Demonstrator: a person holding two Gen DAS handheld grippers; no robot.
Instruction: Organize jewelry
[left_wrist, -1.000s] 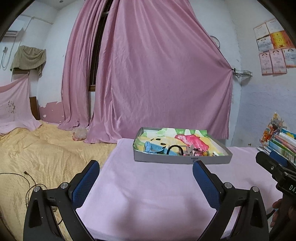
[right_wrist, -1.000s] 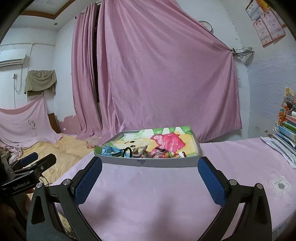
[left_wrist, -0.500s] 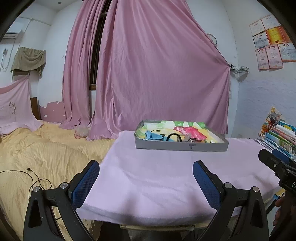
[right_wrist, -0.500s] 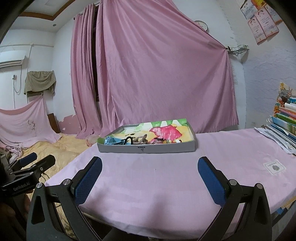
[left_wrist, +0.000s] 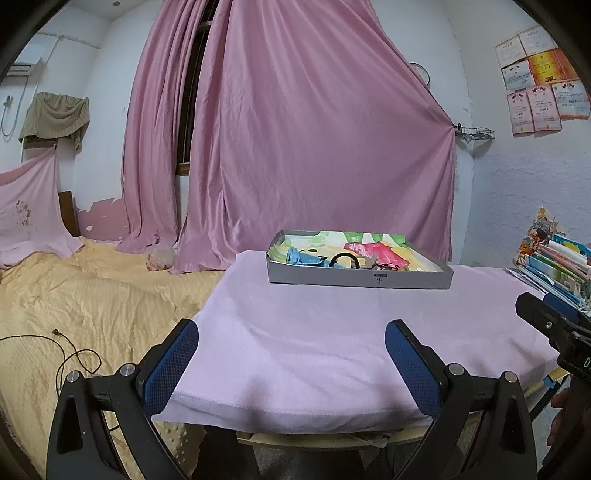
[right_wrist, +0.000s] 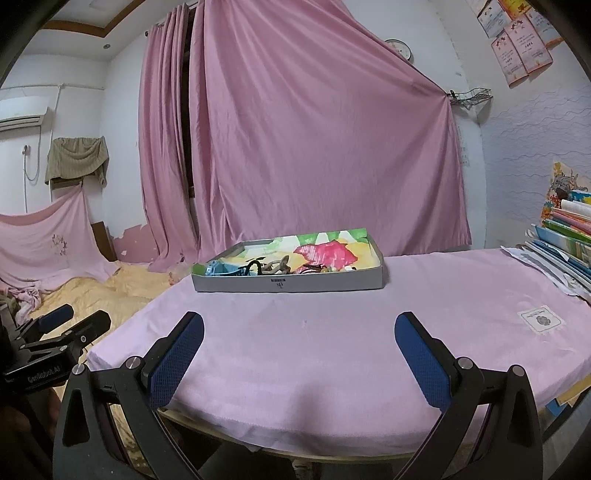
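- Being held well short of the tray (left_wrist: 360, 282), both grippers are hanging over the near edge of the table (left_wrist: 314, 354), so nothing is judged to be in hand yet.
- Left gripper (left_wrist: 291, 345): its jaws are being kept spread wide, with nothing between them.
- Right gripper (right_wrist: 299, 341): its jaws are likewise being kept released and empty.
- All the jewelry (right_wrist: 273, 266) is being carried inside the tray, bunched along its near wall; none is being seen on the pink cloth (right_wrist: 332, 332) outside it.
- Within the tray, a blue piece (left_wrist: 301, 257) is lying at the left end, a black ring (left_wrist: 343, 258) is resting just beside it, and a tangle of smaller brownish and red pieces is sitting further right; these are too small to be told apart.
- No dividers are being shown; the tray floor is being covered by a bright printed sheet (right_wrist: 332, 251).
- Sorting is being judged as barely begun or wholly left to do, since no separate groups are being made out.
- Books (left_wrist: 557, 262) are being stacked at the right table edge, apart from the tray.
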